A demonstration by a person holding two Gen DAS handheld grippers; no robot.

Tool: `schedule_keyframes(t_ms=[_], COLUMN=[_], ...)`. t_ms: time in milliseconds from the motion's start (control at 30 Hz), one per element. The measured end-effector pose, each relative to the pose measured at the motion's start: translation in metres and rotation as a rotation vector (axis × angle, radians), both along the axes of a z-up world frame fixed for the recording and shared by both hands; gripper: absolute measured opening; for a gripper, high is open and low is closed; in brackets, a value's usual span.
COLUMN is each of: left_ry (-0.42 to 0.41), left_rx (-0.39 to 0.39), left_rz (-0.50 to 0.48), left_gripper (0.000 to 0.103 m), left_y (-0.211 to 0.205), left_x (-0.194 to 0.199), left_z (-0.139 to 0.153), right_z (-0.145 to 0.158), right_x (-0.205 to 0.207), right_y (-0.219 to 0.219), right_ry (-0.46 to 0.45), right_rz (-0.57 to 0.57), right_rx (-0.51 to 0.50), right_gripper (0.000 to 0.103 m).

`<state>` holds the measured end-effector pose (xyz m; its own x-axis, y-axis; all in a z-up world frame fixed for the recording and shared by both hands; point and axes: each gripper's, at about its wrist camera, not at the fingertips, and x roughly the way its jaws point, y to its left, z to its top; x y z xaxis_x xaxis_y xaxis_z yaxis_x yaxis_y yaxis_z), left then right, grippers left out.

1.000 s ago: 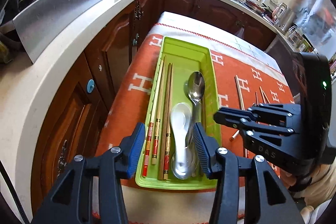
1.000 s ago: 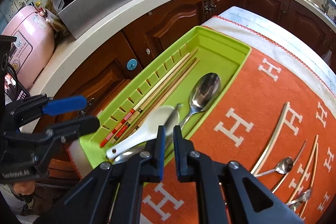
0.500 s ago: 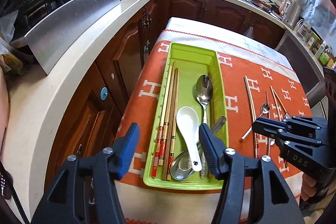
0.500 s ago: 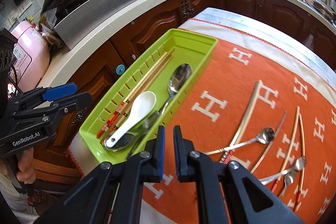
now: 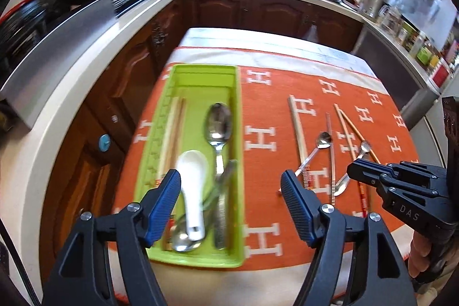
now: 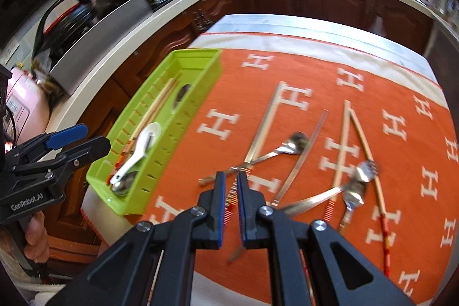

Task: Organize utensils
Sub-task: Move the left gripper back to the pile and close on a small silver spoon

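Both claws hang over the orange cloth. Left claw is spread wide above the green tray, where a white spoon, a metal spoon and chopsticks lie. Right claw is almost pressed together, maybe holding nothing, just over loose chopsticks and small spoons lying crossed.
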<state>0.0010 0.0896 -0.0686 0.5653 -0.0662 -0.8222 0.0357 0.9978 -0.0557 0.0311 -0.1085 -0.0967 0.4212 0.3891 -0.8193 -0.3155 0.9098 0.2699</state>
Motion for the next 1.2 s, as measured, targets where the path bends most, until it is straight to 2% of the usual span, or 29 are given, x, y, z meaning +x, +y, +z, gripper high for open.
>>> schedule_keyframes(t_ms=[233, 533, 633, 700, 767, 833, 933, 1100, 1167, 1200], left_ry=[0.011, 0.055, 0.064, 0.073, 0.088, 0.096, 0.105, 0.119, 0.139, 0.147], left_rx=[0.000, 0.003, 0.018, 0.043, 0.079, 0.100, 0.142, 0.212, 0.227, 0.230], left_rz=[-0.086, -0.178, -0.218, -0.249, -0.287, -0.312, -0.350, -0.415, -0.430, -0.434], left_gripper=[0.071, 0.070, 0.064, 0.055, 0.040, 0.032, 0.025, 0.024, 0.015, 0.015], left_y=[-0.047, -0.094, -0.106, -0.116, -0.127, -0.133, -0.143, -0.156, -0.158, -0.158], left_x=[0.013, 0.042, 0.052, 0.059, 0.066, 0.073, 0.080, 0.082, 0.085, 0.085], left_z=[-0.005, -0.030, -0.038, -0.046, -0.056, -0.063, -0.072, -0.084, -0.090, -0.091], right_z=[-0.010, -0.030, -0.036, -0.039, -0.041, -0.044, -0.047, -0.051, -0.051, -0.052], right_x=[-0.004, -0.004, -0.002, 0.000, 0.000, 0.001, 0.002, 0.003, 0.004, 0.004], right_y=[-0.043, -0.098, -0.107, -0.110, -0.112, -0.112, -0.111, -0.112, -0.113, -0.113], right_ry=[0.015, 0.047, 0.056, 0.061, 0.065, 0.067, 0.068, 0.071, 0.072, 0.073], right_rz=[-0.103, -0.226, -0.241, -0.246, -0.244, -0.238, -0.227, -0.218, -0.216, -0.214], right_rx=[0.010, 0.038, 0.047, 0.055, 0.063, 0.069, 0.074, 0.094, 0.100, 0.102], right_gripper=[0.008, 0.008, 0.008, 0.008, 0.008, 0.008, 0.008, 0.008, 0.008, 0.008])
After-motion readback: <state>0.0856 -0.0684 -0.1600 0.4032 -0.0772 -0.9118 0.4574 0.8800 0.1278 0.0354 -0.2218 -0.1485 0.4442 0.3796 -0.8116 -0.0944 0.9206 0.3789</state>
